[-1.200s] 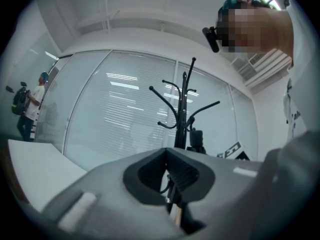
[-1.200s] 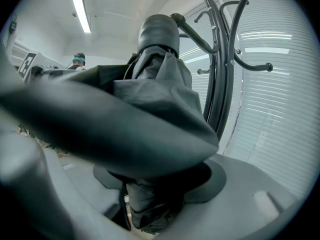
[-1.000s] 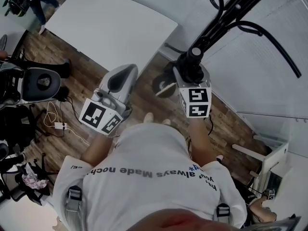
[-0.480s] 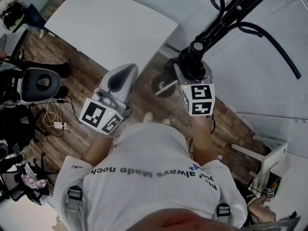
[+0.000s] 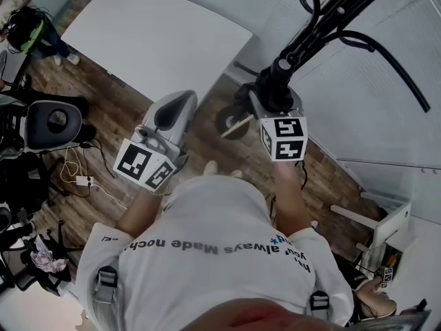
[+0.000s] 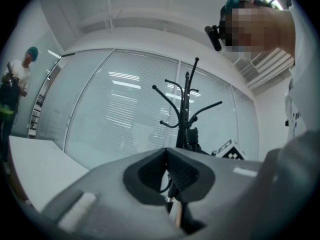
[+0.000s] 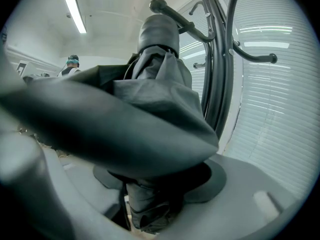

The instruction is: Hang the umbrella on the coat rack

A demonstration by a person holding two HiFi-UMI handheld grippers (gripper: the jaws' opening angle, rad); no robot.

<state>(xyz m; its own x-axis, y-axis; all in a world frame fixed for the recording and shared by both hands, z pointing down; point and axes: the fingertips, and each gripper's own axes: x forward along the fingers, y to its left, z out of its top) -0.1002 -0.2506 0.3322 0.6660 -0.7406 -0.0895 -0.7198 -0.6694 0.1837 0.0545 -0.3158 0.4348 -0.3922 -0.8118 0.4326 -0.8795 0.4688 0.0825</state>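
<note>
A folded black umbrella (image 5: 278, 81) stands upright in my right gripper (image 5: 266, 106), whose jaws are shut on its bundled fabric. In the right gripper view the umbrella (image 7: 160, 84) fills the middle between the jaws of the right gripper (image 7: 155, 184). It stands just left of the black coat rack (image 7: 220, 59), close to a curved hook. The coat rack (image 5: 331, 16) rises at the upper right of the head view. My left gripper (image 5: 179, 98) hangs to the left, shut and empty. In its own view the left gripper (image 6: 167, 151) points level at the coat rack (image 6: 186, 109).
A white table (image 5: 158, 40) stands at the upper left, and a window wall with blinds runs behind the rack. An office chair (image 5: 52, 123) and floor cables (image 5: 79, 174) lie at the left. A person (image 5: 31, 26) stands in the far left corner. A white frame (image 5: 386, 233) is at the right.
My right gripper with the umbrella has shifted slightly up and right, closer to the rack. The person in the far left corner has moved. My left gripper has stayed put.
</note>
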